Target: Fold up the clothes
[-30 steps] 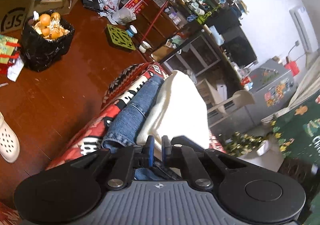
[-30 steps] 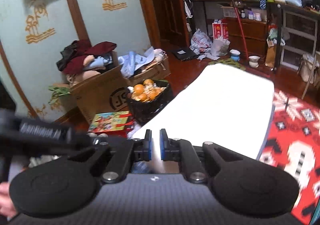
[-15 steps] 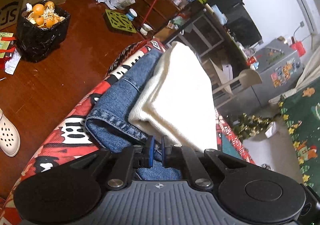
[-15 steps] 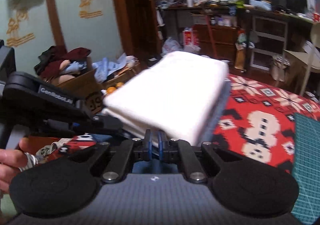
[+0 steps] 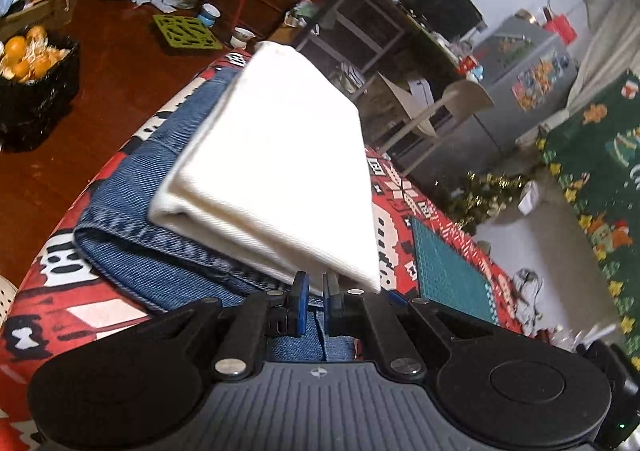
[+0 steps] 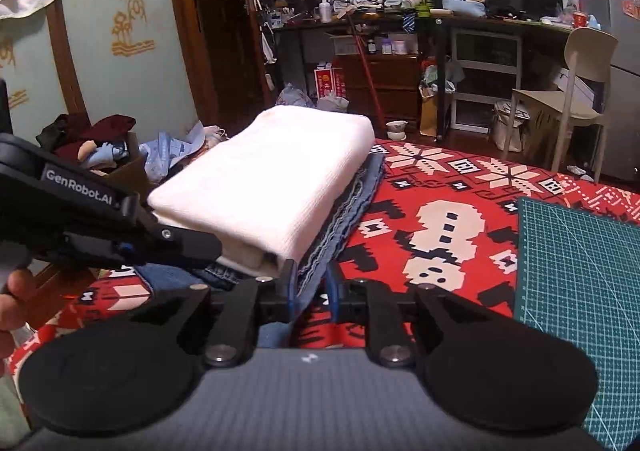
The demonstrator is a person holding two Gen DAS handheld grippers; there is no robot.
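A folded white garment (image 5: 276, 155) (image 6: 276, 179) lies on top of folded blue jeans (image 5: 160, 255) (image 6: 352, 207), both on a table under a red patterned cloth (image 5: 60, 291) (image 6: 440, 219). My left gripper (image 5: 316, 291) is shut on the white garment's near edge, with a thin strip of cloth between its blue pads. In the right wrist view the left gripper (image 6: 212, 247) comes in from the left to the garment's near corner. My right gripper (image 6: 312, 287) stands open at the stack's near right corner, and the jeans' edge hangs loosely between its fingers.
A green cutting mat (image 5: 448, 263) (image 6: 580, 271) lies on the cloth to the right of the stack. Left of the table, on the floor, are a black bin of oranges (image 5: 36, 91) and a cardboard box of clothes (image 6: 100, 147). A chair (image 6: 576, 91) stands behind. A hand (image 6: 12, 303) holds the left gripper.
The white garment has come down from the air onto the jeans. My right gripper's fingers have spread apart and let go of it. The left gripper stays closed on its edge.
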